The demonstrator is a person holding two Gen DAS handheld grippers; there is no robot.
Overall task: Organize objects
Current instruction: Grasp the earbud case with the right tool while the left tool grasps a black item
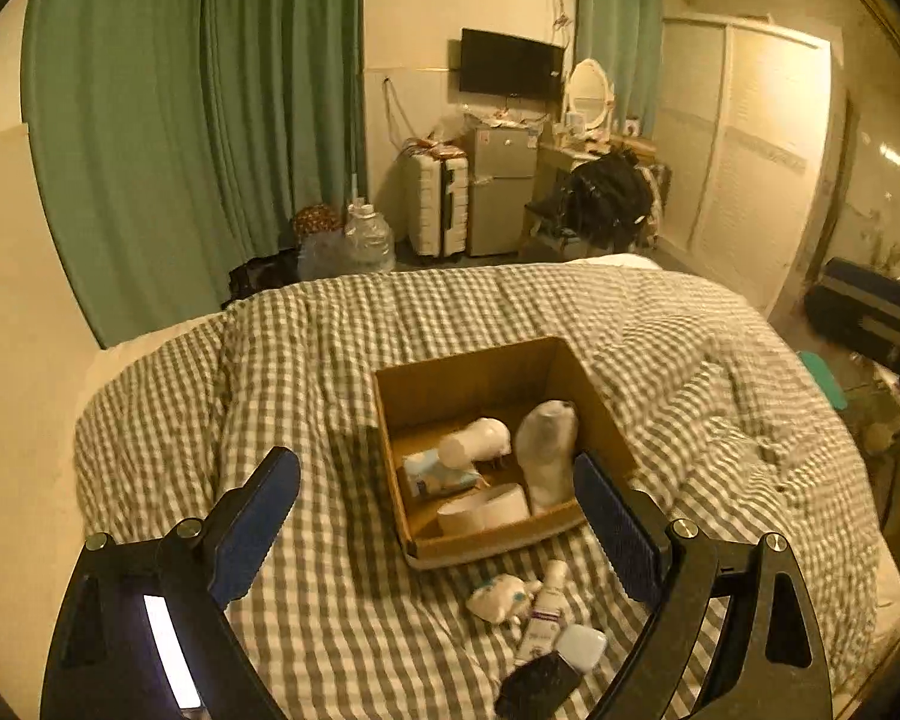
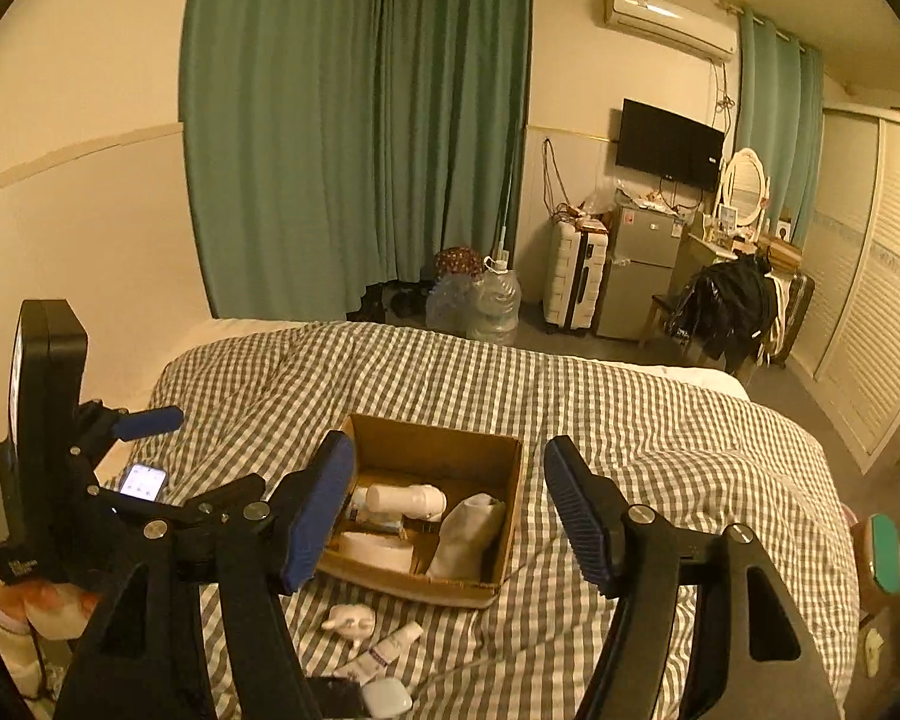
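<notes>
Where the frame cuts off, a dark object (image 1: 537,687) beside the tube (image 1: 546,612) stays unreadable. Left tool (image 1: 438,516) and right tool (image 2: 450,510): both spread wide, empty, above the cardboard box (image 1: 486,366).

Dim, warm yellow indoor light throughout. Glare on wardrobe (image 1: 768,120). Soft shadow left of box (image 1: 498,450). Strong fisheye bending and black vignette at edges. Slight overall softness.

Location: a lived-in home bedroom. A bed (image 1: 330,360) with a checked duvet is lying directly below the jaws. Beyond the jaws, green curtains (image 1: 198,120) are hanging, a wall television (image 1: 510,63) is facing the bed, and a suitcase (image 1: 435,204), small fridge (image 1: 501,192) and vanity mirror (image 1: 588,87) are standing against the far wall.
</notes>
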